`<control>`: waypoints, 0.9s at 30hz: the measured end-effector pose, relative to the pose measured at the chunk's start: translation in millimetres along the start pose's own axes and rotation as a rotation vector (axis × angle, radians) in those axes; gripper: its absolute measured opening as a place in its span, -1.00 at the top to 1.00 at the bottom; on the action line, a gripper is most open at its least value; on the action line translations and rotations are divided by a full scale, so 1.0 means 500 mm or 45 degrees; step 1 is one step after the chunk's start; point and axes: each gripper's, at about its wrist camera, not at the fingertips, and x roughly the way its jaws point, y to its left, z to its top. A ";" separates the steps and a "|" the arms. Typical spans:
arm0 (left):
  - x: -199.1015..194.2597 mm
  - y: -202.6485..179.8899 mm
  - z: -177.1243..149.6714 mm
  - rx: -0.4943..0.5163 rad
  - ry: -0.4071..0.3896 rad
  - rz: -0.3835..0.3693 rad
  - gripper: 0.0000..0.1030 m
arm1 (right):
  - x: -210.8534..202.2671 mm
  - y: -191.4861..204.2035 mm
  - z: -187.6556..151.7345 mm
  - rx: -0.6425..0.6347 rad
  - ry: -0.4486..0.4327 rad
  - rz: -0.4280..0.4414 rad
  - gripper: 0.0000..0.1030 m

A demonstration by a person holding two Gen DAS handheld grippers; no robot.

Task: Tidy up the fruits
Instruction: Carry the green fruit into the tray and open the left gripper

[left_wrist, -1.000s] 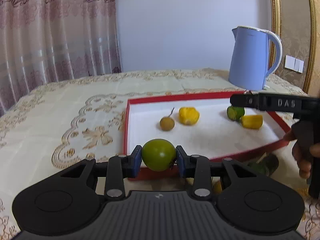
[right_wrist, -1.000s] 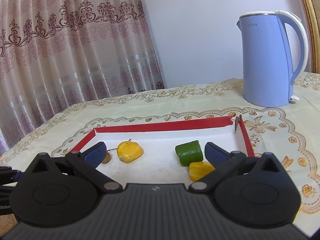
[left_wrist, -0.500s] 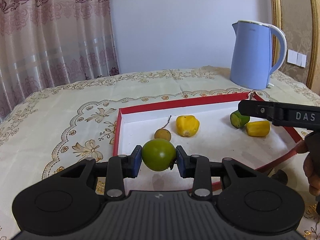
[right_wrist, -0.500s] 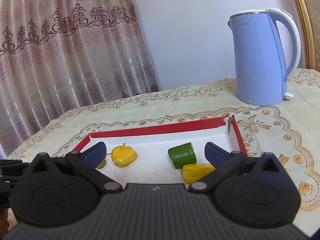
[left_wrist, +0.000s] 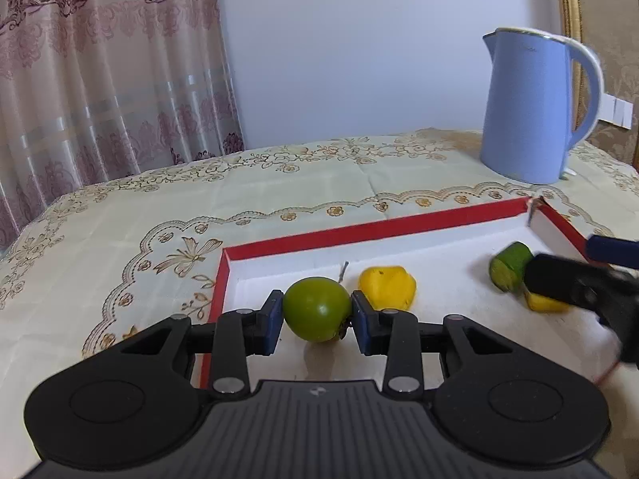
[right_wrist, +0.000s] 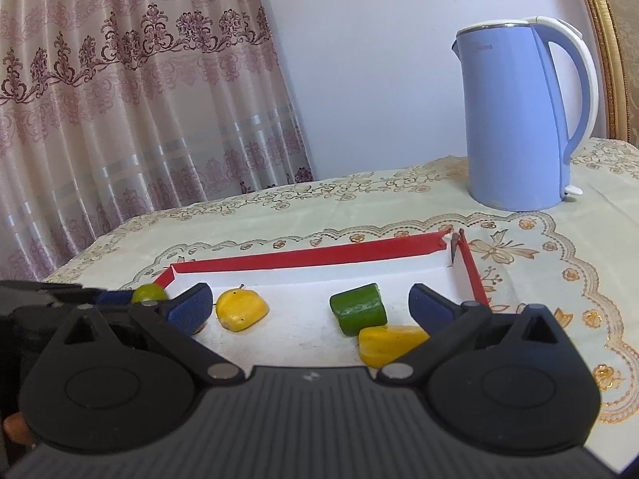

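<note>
Both tongs hang over the red-rimmed tray (left_wrist: 359, 231): the left gripper (left_wrist: 317, 315), low centre of its view, is clamped on a round green fruit (left_wrist: 317, 308), while the right gripper (right_wrist: 309, 309) gapes wide, empty, above a green chunk (right_wrist: 359, 308) and yellow pieces (right_wrist: 241, 309).

bright, even daylight filters through the curtain (left_wrist: 100, 92), shadows stay soft and faint, fisheye bending curves the edges with dark corners, and the right gripper (left_wrist: 575, 279) is motion-blurred in the left view.
</note>
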 end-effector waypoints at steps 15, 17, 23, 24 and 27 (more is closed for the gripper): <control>0.095 -0.009 0.033 -0.032 0.091 0.083 0.32 | 0.000 -0.004 -0.002 -0.001 -0.012 -0.005 -1.00; 0.098 -0.011 0.035 -0.035 0.097 0.083 0.31 | -0.003 -0.005 0.001 -0.004 -0.020 -0.013 -1.00; 0.100 -0.016 0.037 -0.029 0.104 0.079 0.31 | -0.040 -0.004 0.023 -0.093 -0.044 0.004 -1.00; 0.100 -0.018 0.037 -0.021 0.103 0.082 0.31 | -0.049 -0.004 0.024 -0.108 -0.031 0.009 -1.00; 0.100 -0.021 0.037 -0.010 0.104 0.082 0.31 | -0.082 0.008 0.015 -0.195 -0.011 0.006 -1.00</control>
